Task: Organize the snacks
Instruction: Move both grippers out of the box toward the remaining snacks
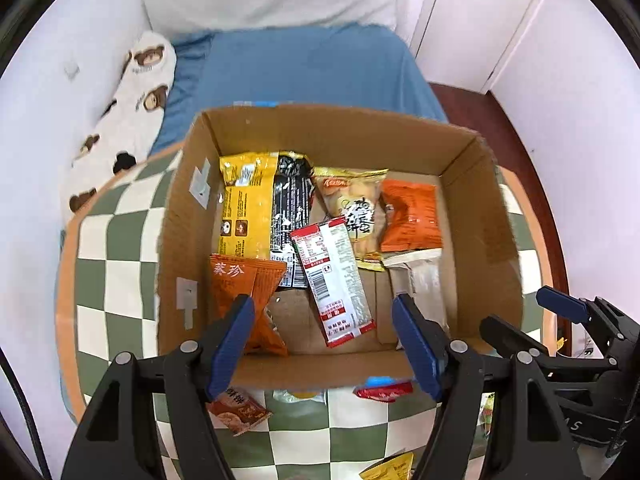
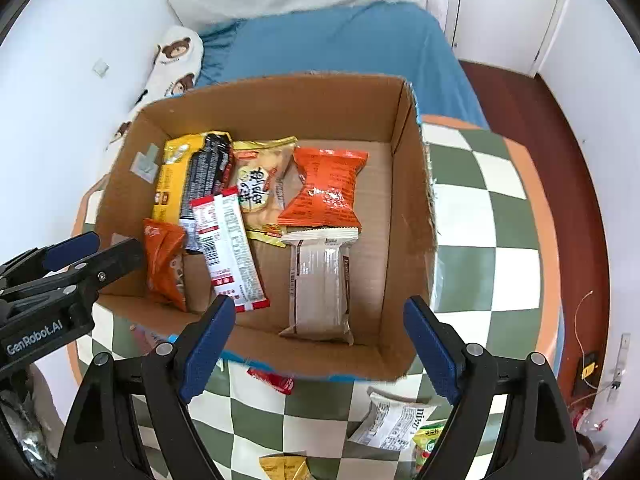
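A round surface [image 2: 472, 264] covered in a green-and-white checked cloth stands beside a bed with a blue sheet [image 1: 312, 64], and on it sits an open cardboard box [image 2: 412, 184] that takes up most of both views. Inside the box lie the snacks already gathered: a yellow packet [image 1: 244, 208] and a black packet [image 1: 290, 204] along the left wall, a pale biscuit pack [image 1: 358, 208] in the middle, an orange packet [image 2: 326, 192] toward the back, a white bar wrapper [image 2: 320, 284] flat on the right of the floor, a red-and-white sachet [image 1: 336, 276] lying slantwise, and a small orange pouch [image 1: 244, 280] in the near left corner. Outside, on the cloth near the box's front wall, more remain: a white printed packet [image 2: 394, 420], a small red packet [image 2: 276, 380], a brown one [image 1: 240, 410] and a yellow one [image 2: 286, 468]. The left claw [image 1: 324, 340] and the right claw [image 2: 320, 344] both hover above the near rim, each released, with nothing between the blue pads. The step in hand looks like the pause between a drop into the box and the next pick. The next move calls for lowering a claw to one loose packet on the cloth, closing across its thin edge, and lifting it clear of the box wall.
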{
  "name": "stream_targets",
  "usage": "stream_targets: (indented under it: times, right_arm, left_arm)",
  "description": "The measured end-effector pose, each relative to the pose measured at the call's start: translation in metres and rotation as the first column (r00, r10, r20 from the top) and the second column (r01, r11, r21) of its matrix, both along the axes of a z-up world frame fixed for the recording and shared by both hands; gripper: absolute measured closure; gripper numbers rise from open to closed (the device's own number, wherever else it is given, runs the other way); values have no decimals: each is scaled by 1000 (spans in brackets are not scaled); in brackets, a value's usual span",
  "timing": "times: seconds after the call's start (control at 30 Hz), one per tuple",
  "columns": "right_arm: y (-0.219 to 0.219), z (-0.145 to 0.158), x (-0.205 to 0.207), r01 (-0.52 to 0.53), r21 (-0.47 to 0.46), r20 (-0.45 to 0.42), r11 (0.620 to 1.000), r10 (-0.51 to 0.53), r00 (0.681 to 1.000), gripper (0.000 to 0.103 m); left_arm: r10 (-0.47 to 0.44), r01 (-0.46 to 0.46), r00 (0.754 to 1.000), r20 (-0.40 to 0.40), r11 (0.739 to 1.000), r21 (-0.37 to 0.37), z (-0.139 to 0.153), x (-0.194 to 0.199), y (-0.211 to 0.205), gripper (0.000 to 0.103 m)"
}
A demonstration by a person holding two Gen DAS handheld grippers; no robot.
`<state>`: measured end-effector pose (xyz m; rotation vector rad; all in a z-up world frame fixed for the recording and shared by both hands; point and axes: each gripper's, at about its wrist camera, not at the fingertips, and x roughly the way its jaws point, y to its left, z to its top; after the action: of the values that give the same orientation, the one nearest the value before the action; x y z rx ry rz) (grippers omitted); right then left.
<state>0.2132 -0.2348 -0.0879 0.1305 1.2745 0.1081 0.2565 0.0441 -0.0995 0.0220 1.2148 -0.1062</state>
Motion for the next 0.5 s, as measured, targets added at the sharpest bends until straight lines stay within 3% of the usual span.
stream_targets:
  times: [0.2,0.5]
  right_arm:
    - [5,29,-34,3,-3,93,1000,-3,996,15]
    - [13,64,-83,6,67,185,998,-18,983,15]
  left_arm:
    - [-26,23,991,129,999,23,37,-39,-3,33]
    - [22,-12,979,201,999,-52,64,-86,17,33]
